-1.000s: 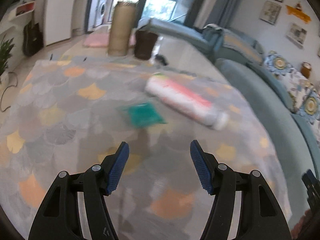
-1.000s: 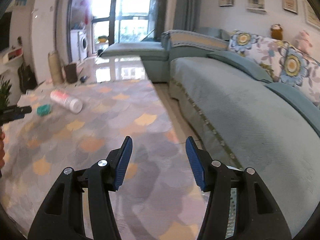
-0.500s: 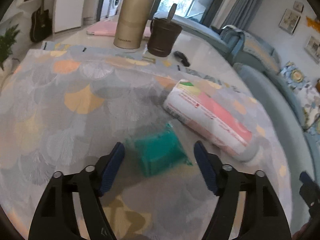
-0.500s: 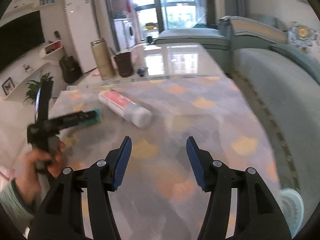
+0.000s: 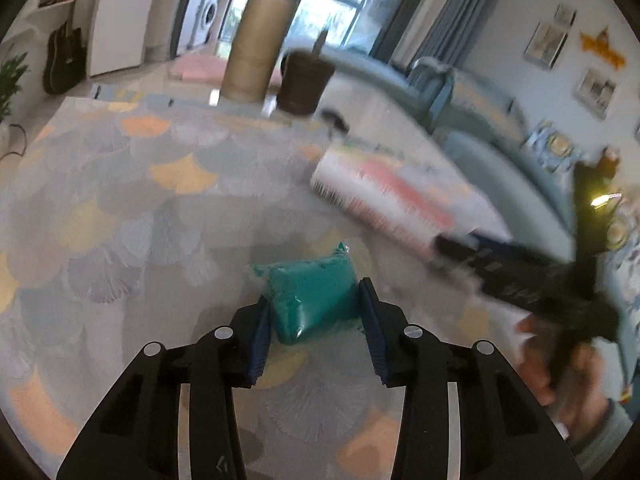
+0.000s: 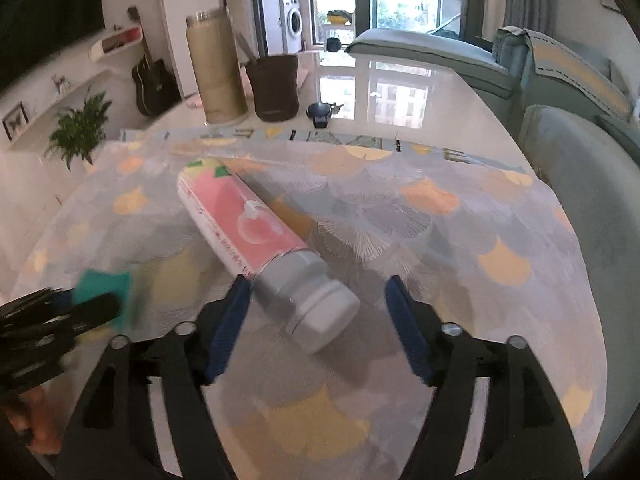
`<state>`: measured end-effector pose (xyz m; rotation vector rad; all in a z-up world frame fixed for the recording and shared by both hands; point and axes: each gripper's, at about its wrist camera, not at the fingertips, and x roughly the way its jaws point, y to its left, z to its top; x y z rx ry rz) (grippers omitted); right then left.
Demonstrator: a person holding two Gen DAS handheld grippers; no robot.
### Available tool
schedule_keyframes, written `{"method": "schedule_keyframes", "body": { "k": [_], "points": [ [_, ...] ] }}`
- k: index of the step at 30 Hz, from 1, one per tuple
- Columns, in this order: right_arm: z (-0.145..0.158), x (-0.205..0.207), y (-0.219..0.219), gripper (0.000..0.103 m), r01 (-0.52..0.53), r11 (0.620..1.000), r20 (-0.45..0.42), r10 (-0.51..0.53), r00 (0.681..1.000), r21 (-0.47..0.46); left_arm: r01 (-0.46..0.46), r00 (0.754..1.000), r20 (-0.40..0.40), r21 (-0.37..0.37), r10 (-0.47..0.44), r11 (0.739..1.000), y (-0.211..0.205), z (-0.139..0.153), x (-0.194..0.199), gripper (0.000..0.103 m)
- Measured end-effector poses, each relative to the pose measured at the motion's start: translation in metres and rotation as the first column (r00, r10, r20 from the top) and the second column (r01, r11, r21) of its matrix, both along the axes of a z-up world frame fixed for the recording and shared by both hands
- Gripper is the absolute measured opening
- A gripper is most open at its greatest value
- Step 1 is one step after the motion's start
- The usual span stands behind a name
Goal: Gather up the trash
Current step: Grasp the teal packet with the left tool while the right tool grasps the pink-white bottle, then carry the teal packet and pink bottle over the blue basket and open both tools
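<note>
1. The small teal plastic packet (image 5: 314, 296) lies on the table's patterned cloth, toward its near left part; the left hand-held gripper (image 5: 314, 334) has just been closing and now pinches the packet between its blue pads; the packet is soft and glossy, so it may squirm out or tear if lifted by one edge only.
2. The white plastic bottle with a pink label and grey cap (image 6: 256, 240) lies on its side near the middle of the table, cap end toward the near edge; the right hand-held gripper (image 6: 316, 328) has just been opening and stands spread around the cap end, the left pad just beside the neck, the right pad apart from it; my judgement: a round bottle nudged by one pad first could roll away across the cloth.
3. The two grippers work close together and could knock each other.
4. The cloth (image 6: 420, 216), grey with orange fan shapes, could drag or bunch under a low pad.
5. At the far edge stand a tall gold metal flask (image 6: 216, 72) and a dark brown cup (image 6: 274, 86); a blue-grey sofa (image 6: 580, 184) runs along the right side.
</note>
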<state>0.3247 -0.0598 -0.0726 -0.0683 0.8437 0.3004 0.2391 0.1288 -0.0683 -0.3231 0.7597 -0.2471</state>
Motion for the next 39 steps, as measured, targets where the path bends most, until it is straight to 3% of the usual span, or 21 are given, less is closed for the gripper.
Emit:
{"method": "schedule_keyframes", "body": {
  "k": [5, 11, 14, 23, 26, 29, 39],
  "points": [
    [-0.007, 0.008, 0.016, 0.069, -0.052, 0.999, -0.038, 0.052, 0.998, 0.005, 0.004, 1.000, 0.009, -0.033, -0.004, 0.999, 0.003, -0.001, 0.000, 0.039],
    [-0.003, -0.011, 0.013, 0.050, -0.029, 0.999, -0.053, 0.031, 0.998, 0.040, 0.026, 1.000, -0.006, -0.078, -0.027, 0.997, 0.007, -0.004, 0.004, 0.040],
    [0.002, -0.032, 0.010, 0.045, -0.023, 0.999, -0.066, 0.026, 0.997, 0.049, 0.031, 1.000, 0.001, -0.093, -0.031, 0.995, 0.010, -0.004, 0.003, 0.040],
    [0.004, -0.111, 0.006, 0.047, -0.032, 0.996, -0.153, 0.044, 0.987, 0.079, 0.042, 0.999, 0.009, -0.087, -0.042, 0.995, 0.007, -0.004, 0.003, 0.040],
    [0.004, -0.106, 0.009, 0.048, -0.031, 0.995, -0.157, 0.045, 0.987, 0.092, 0.053, 0.999, 0.017, -0.081, -0.052, 0.995, 0.006, -0.003, 0.003, 0.040],
    [0.006, -0.095, 0.011, 0.056, -0.032, 0.992, -0.144, 0.050, 0.988, 0.121, 0.065, 0.998, 0.028, -0.062, -0.063, 0.996, 0.003, -0.001, 0.002, 0.040],
    [-0.010, -0.059, 0.038, 0.057, -0.040, 0.994, -0.201, 0.061, 0.978, 0.106, 0.070, 0.997, 0.027, -0.061, -0.069, 0.996, 0.002, -0.003, 0.004, 0.040]
  ]
}}
